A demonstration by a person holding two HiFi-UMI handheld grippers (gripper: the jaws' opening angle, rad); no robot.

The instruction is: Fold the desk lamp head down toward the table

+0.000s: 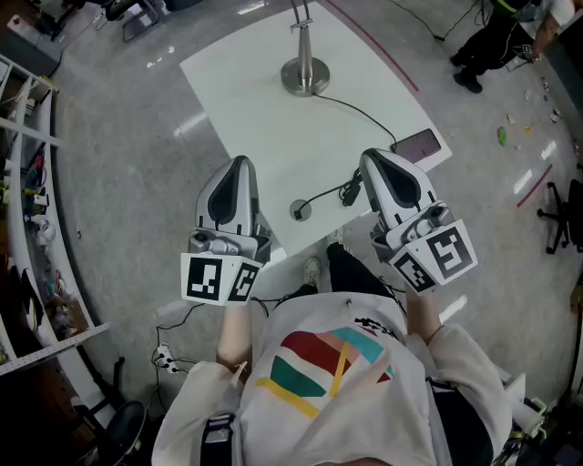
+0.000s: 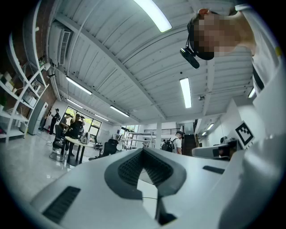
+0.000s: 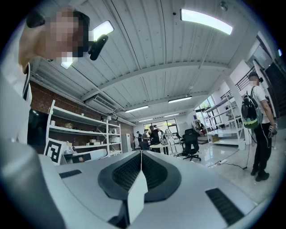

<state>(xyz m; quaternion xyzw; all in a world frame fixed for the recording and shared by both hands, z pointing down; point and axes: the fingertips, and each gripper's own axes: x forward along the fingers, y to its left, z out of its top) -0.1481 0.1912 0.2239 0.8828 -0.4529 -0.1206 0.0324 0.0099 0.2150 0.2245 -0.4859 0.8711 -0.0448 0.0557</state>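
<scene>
In the head view the desk lamp's round metal base point(image 1: 305, 77) stands at the far side of the white table point(image 1: 264, 118); its stem point(image 1: 301, 23) rises out of the picture, so the lamp head is hidden. A black cable point(image 1: 360, 114) runs from the base to an inline switch point(image 1: 351, 191) near the table's front edge. My left gripper point(image 1: 240, 162) point(image 2: 143, 150) hovers over the front left edge, shut with nothing in it. Over the front right part my right gripper point(image 1: 372, 157) point(image 3: 141, 153) is likewise shut and empty. Both are well short of the lamp.
A dark phone point(image 1: 417, 144) lies at the table's right edge. White shelving point(image 1: 27, 182) lines the left wall. A person point(image 1: 496, 36) stands at the far right, and an office chair point(image 1: 565, 218) is nearer on the right. A power strip point(image 1: 164, 355) lies on the floor.
</scene>
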